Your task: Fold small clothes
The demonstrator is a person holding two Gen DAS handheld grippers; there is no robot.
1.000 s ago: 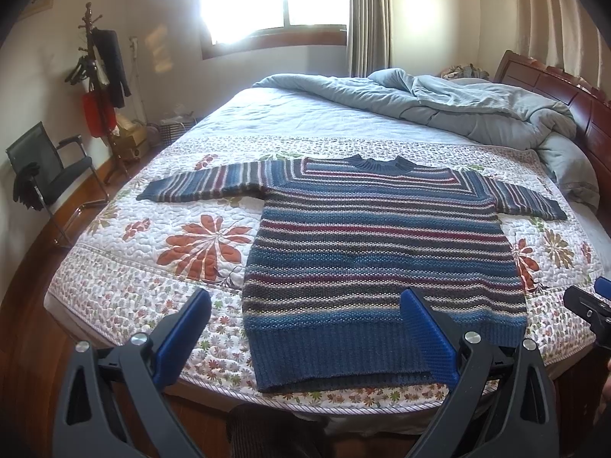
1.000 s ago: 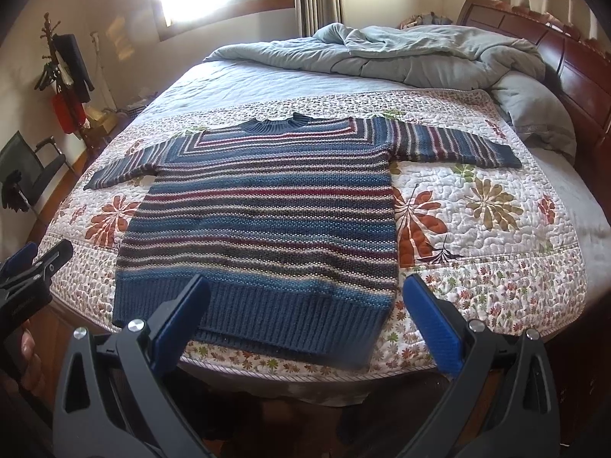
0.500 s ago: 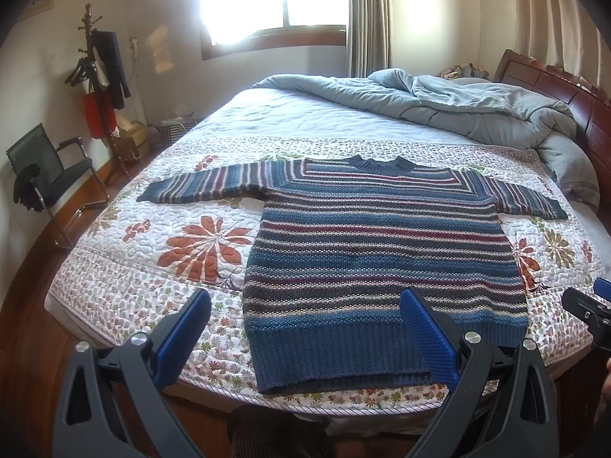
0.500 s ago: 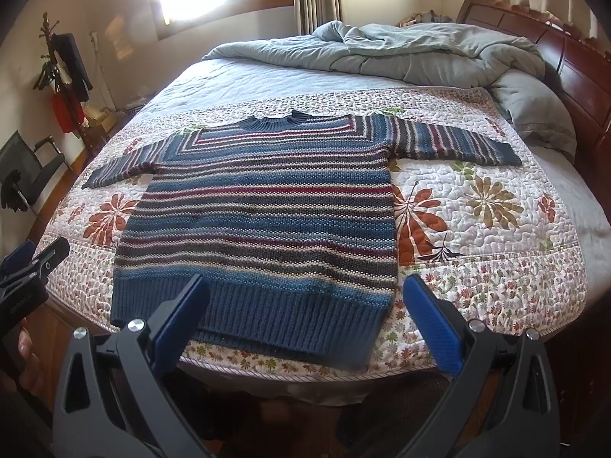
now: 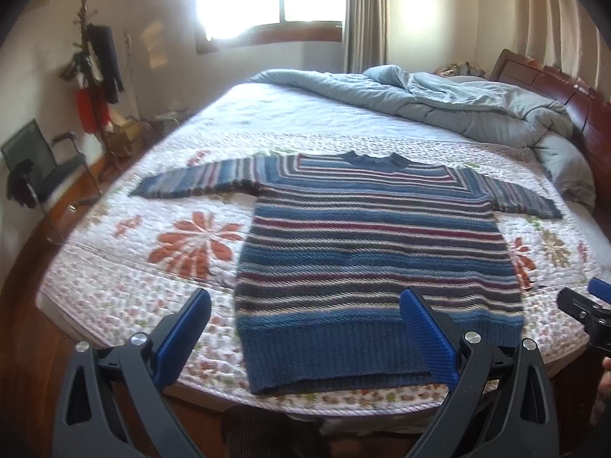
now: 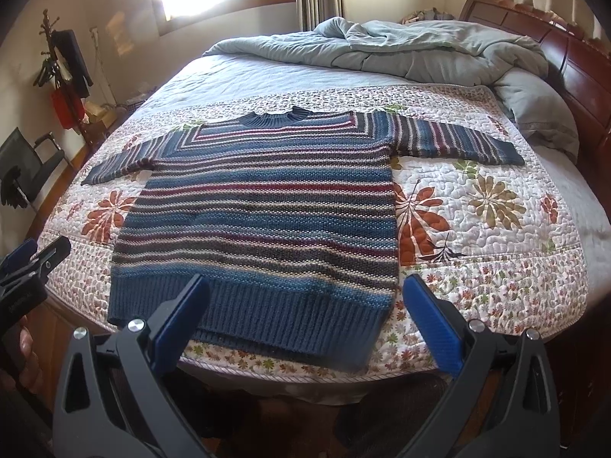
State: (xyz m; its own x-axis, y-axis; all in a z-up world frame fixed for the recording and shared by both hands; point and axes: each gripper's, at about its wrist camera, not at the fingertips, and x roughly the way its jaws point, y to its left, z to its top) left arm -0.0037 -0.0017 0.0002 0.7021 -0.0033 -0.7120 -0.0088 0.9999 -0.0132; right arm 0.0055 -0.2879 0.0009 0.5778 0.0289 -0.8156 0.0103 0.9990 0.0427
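A blue striped knit sweater [image 5: 374, 252] lies flat and face up on the floral quilt [image 5: 191, 244], sleeves spread to both sides, hem toward me. It also shows in the right wrist view [image 6: 267, 206]. My left gripper [image 5: 305, 305] is open and empty, hovering over the sweater's hem on its left half. My right gripper [image 6: 305, 297] is open and empty, hovering over the hem on its right half. The right gripper's tip shows at the edge of the left wrist view [image 5: 584, 313]; the left gripper's tip shows at the edge of the right wrist view [image 6: 34, 263].
A crumpled grey-blue duvet [image 5: 439, 95] and pillow [image 6: 534, 107] lie at the far end of the bed by the wooden headboard [image 6: 553, 38]. A black chair [image 5: 42, 168] and a coat rack [image 5: 95, 68] stand on the floor at the left.
Both grippers have moved slightly forward toward the bed, so the sweater looks a little closer. The sweater itself has not moved. Both grippers stay open.
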